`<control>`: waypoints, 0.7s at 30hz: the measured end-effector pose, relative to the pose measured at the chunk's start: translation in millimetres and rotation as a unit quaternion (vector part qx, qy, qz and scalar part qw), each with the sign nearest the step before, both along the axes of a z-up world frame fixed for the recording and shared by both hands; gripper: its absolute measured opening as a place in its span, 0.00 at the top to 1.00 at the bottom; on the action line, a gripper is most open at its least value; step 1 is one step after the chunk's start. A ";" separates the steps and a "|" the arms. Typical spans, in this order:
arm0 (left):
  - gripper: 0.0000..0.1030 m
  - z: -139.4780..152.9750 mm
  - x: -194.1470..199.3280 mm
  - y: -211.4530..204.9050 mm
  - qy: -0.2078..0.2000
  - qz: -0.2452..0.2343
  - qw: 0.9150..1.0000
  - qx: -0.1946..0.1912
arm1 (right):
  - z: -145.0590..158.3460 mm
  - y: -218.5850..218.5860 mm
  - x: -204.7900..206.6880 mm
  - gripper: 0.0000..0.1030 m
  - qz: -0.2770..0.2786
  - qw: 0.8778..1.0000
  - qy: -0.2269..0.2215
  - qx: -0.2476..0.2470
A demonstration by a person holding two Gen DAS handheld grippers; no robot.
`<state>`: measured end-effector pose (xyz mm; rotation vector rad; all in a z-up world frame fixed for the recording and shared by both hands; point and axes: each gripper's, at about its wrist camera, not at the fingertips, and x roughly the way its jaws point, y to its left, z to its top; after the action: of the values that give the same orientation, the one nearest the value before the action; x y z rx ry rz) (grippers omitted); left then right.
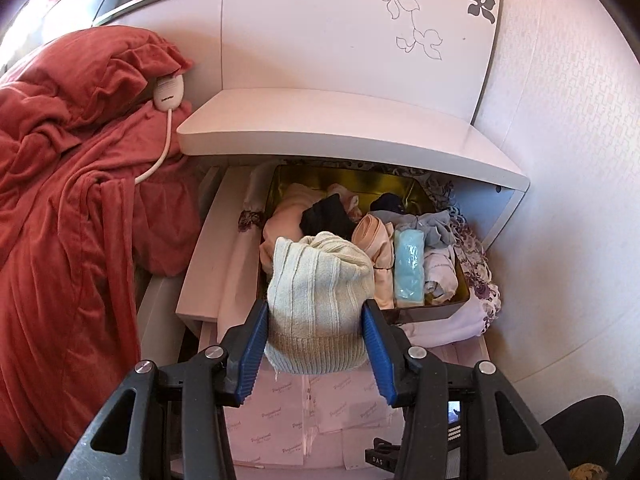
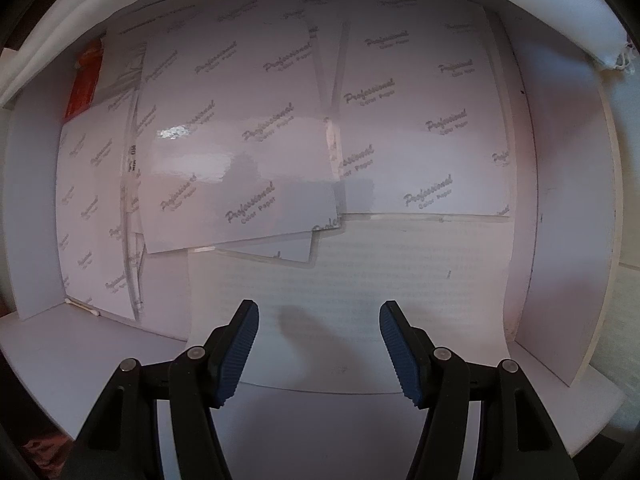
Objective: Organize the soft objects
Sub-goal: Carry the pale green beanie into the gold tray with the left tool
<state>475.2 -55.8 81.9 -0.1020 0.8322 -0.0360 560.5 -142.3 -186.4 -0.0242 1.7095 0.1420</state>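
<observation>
At the far left of the left wrist view a rumpled red blanket (image 1: 68, 152) hangs down beside the bedside unit, with a white corded controller (image 1: 169, 92) lying on it just left of the white shelf top (image 1: 340, 128), whose front edge overhangs the open drawer below. In that drawer a gold-lined tin (image 1: 462, 304) sits crowded with folded garments: pale pink cloth at the left, a dark piece behind, a peach item, a light blue packet (image 1: 409, 268) and greyish fabric at the right wall, so little free room shows inside its rim. The left gripper (image 1: 316, 320) pinches a cream ribbed knit hat (image 1: 318, 308) between its blue pads, held just near of the tin's near edge and above pink printed sheets. Floral cloth (image 1: 486, 280) spills over the drawer's right side. In the right wrist view the right gripper (image 2: 319, 324) has its fingers spread with nothing between them, pointing down into a white compartment (image 2: 560, 240) floored with overlapping printed paper sheets (image 2: 240, 140), walls close at left and right, an orange packet (image 2: 82, 84) at the far left
</observation>
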 end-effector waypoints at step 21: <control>0.54 -42.8 106.1 4.9 0.074 0.004 0.994 -0.074 | -4.9 8.3 4.1 0.38 -0.012 0.999 0.011 0.035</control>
<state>581.3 -50.9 39.1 -0.2512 0.9772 -0.0829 564.6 -134.0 -191.4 0.0492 1.7243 0.1851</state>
